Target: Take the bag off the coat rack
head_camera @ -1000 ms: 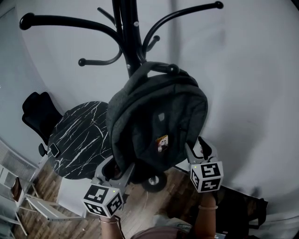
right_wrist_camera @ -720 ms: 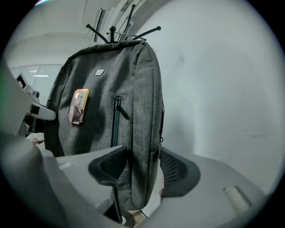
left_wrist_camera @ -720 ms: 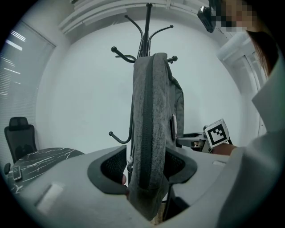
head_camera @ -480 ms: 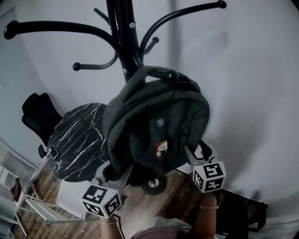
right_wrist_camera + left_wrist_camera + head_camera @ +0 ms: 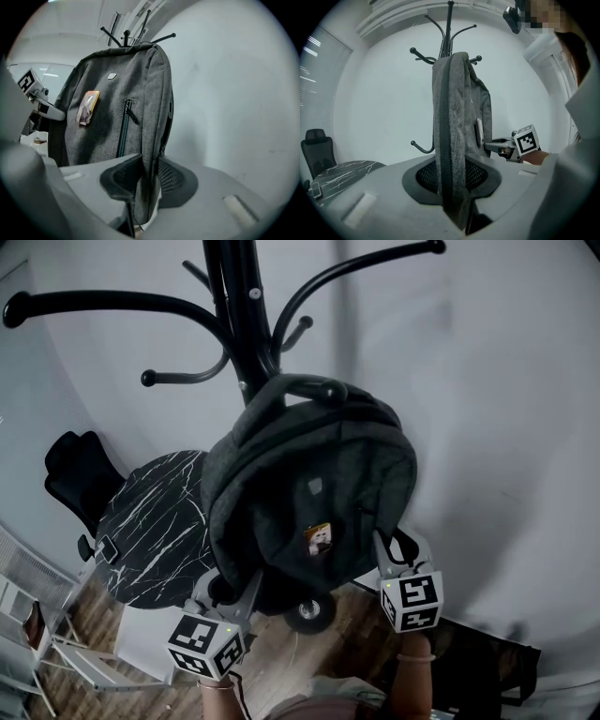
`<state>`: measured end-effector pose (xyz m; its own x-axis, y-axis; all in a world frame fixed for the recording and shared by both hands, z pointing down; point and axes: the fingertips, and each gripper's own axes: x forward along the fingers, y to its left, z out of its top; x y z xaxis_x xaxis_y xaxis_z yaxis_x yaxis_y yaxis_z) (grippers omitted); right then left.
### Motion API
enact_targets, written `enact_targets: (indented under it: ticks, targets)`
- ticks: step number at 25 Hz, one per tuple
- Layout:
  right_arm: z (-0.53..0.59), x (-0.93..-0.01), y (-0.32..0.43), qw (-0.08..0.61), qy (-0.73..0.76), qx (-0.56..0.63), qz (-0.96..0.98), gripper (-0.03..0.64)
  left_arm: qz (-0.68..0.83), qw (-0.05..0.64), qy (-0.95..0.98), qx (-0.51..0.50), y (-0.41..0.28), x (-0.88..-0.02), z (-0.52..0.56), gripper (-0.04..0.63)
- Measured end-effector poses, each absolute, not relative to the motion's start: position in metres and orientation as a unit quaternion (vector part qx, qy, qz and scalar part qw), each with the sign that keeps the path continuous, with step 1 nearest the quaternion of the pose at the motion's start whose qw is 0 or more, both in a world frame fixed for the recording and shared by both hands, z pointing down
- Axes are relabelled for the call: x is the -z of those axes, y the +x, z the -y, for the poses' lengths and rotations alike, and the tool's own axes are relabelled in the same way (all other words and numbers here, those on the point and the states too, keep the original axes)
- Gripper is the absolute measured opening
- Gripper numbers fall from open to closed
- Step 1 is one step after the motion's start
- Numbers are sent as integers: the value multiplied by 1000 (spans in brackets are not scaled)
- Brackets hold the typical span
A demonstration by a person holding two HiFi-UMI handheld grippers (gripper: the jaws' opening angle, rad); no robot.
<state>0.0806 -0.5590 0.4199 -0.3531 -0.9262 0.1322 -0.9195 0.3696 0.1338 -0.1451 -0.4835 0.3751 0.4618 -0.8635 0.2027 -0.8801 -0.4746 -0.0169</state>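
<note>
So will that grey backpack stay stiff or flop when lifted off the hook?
Probably floppy: the backpack is soft fabric, pinched flat where the left claw and right claw have just closed on its lower edges. It hangs thin, so likely lightish. Its handle loops over a hook and may snag.

Both rigs are pale grey plastic. The left gripper (image 5: 228,585) and the right gripper (image 5: 396,554) each carry a white cube (image 5: 206,645) printed with black square markers. Up close, the jaws have black pads (image 5: 483,174) with a mesh texture. There's a thin band (image 5: 412,658) on each wrist, plus a light-coloured top (image 5: 576,140).
</note>
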Motion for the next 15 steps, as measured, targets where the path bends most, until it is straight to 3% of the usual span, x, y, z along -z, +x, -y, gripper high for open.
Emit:
enact_targets:
  ticks: [15]
  targets:
    - [538,-412,79,86,588,32,804,75,529,-8,843,-97,-141,-363,469,89]
